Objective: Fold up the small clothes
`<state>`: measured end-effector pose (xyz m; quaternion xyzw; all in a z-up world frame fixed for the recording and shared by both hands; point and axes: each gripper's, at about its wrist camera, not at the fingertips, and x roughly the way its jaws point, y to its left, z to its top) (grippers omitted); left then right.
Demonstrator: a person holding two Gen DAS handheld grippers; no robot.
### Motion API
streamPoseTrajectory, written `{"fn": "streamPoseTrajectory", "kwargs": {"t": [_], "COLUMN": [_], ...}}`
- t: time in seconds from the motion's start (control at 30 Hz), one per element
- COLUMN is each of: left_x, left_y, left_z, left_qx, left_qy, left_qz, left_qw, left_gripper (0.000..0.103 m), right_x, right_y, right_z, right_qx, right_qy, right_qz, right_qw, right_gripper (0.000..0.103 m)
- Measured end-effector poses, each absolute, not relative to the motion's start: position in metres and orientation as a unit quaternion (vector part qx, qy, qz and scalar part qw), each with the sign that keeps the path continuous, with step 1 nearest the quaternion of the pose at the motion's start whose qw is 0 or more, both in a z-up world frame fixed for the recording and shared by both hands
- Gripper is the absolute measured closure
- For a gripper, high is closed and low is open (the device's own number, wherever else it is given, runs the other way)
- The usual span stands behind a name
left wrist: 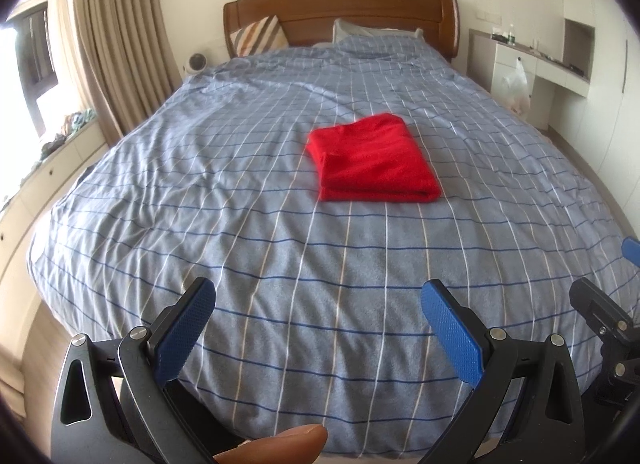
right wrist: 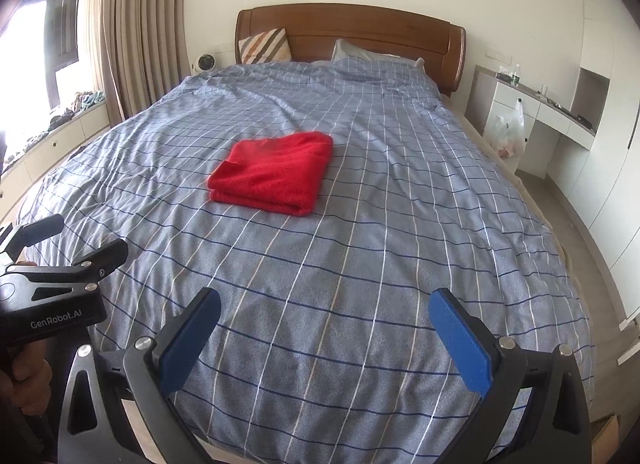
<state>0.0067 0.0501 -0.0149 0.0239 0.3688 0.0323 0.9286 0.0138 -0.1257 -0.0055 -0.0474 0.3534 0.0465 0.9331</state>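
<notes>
The red cloth (left wrist: 374,158) lies folded into a thick rectangle on the blue checked duvet (left wrist: 240,224), about the middle of the bed and well apart from both of my claws. In the left wrist view it sits a little right of centre in the upper half of the frame; in the right wrist view it sits left of centre, so it lies ahead of me and between my two hands, and I judge neither one clearly nearer. Its long axis runs roughly up the bed toward the wooden headboard (left wrist: 340,12), slightly askew, with a rounded folded edge facing me and layered edges showing at the near left corner. My left claw (left wrist: 316,296) hangs at the bottom of its frame over the foot of the bed, fingers spread wide and holding nothing. My right claw (right wrist: 324,304) is likewise spread and empty, just beside the left one. The cloth looks already folded, so I judge any next reach would have to go straight forward, both claws converging slightly inward onto that near edge.
</notes>
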Motion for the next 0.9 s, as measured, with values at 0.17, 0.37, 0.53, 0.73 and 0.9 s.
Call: {"fn": "streamPoseTrajectory", "kwargs": {"t": [0.17,0.37,0.53,0.73,0.9], "left_x": [0.009,0.005,0.005,0.004,0.002], "left_y": [0.046,0.040,0.044,0.047,0.044], "left_z": [-0.023,-0.017,-0.007,0.002,0.007], "left_qx": [0.021,0.031,0.027,0.041,0.057], "left_qy": [0.374,0.356,0.342,0.324,0.319], "left_qz": [0.036,0.025,0.016,0.019,0.022], "left_qw": [0.926,0.934,0.939,0.945,0.946], "left_gripper": [0.000,0.000,0.000,0.000,0.000], "right_x": [0.007,0.004,0.007,0.010,0.011], "right_y": [-0.136,-0.141,-0.145,-0.145,-0.136], "right_z": [-0.013,-0.009,-0.006,-0.006,0.001], "right_qx": [-0.021,-0.011,0.006,0.026,-0.010], "right_qy": [0.349,0.332,0.329,0.331,0.329], "right_qz": [0.058,0.063,0.067,0.069,0.063], "right_qw": [0.935,0.941,0.942,0.941,0.942], "right_gripper": [0.001,0.001,0.001,0.001,0.001]}}
